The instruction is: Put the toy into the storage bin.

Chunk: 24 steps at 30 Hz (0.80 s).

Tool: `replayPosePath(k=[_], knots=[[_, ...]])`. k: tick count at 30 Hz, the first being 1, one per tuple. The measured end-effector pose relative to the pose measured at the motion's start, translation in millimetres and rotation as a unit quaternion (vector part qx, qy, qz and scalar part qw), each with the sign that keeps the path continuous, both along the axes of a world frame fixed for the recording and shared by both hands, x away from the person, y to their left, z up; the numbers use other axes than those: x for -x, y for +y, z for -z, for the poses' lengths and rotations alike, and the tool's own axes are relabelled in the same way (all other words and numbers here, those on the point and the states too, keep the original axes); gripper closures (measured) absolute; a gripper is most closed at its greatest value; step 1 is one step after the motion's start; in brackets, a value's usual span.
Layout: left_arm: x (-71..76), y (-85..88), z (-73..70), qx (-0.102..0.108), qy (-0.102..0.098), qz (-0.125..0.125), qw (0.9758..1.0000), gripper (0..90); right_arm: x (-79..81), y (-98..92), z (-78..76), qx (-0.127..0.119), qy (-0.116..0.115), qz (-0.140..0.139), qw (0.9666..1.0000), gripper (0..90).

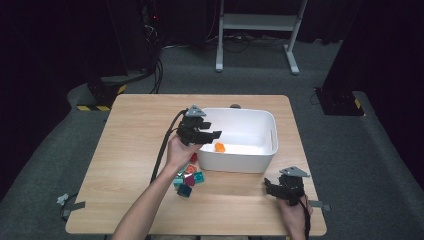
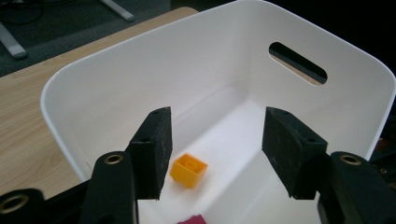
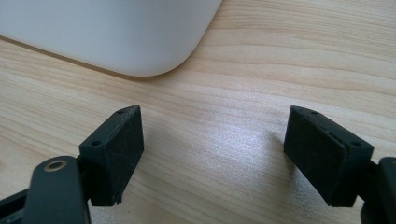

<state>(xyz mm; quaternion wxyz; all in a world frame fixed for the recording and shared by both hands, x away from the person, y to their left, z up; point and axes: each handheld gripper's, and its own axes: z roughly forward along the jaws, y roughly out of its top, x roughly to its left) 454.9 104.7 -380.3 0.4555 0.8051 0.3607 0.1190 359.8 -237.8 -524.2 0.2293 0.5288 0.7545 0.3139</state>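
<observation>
1. Left tongs (image 1: pixel 212 134): in the high view they sit at the centre of the frame, over the left rim of the white bin (image 1: pixel 272 131). In the left gripper view the left tongs (image 2: pixel 215 154) stand apart with nothing between the pads; they hang above the bin's interior.
2. Orange block (image 1: pixel 219 147): in the high view it lies on the bin floor, in the left half of the bin, just below and to the right of the left tongs. In the left gripper view the orange block (image 2: pixel 188 170) shows at lower centre, close beside the left pad but clear of it, its open hollow side facing up.
3. White bin (image 2: pixel 224 60): in the left gripper view its walls span most of the frame, with a handle slot at upper right. A magenta piece (image 2: pixel 192 220) shows at the bottom edge.
4. Loose blocks (image 1: pixel 188 179): a small cluster of teal, red and magenta pieces on the tabletop (image 1: pixel 130 150), below the left hand and just left of the bin's near left corner.
5. Right tongs (image 1: pixel 272 186): lower right of the high view, near the tabletop edge, well apart from the blocks. In the right gripper view the right tongs (image 3: pixel 212 149) stand wide apart over bare wood, a rounded bin corner (image 3: pixel 140 42) at upper left.
</observation>
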Motion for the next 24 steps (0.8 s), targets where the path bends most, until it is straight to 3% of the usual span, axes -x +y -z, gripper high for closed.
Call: replayPosePath(k=[15, 17, 24], knots=[[18.0, 34.5, -15.0, 0.014, -0.026, -0.029, 0.9991, 39.1, 0.1, 0.1, 0.0, 0.000, 0.001, 0.001, 1.0000, 20.2], [21.2, 40.0, -14.2, 0.014, -0.032, -0.033, 0.9989, 38.9, 0.0, 0.0, 0.0, 0.000, 0.000, 0.000, 1.0000, 20.2], [26.7, 61.3, -4.1, 0.012, -0.024, -0.056, 0.9981, 37.9, 0.1, 0.0, 0.0, 0.000, 0.000, 0.000, 1.0000, 20.2]])
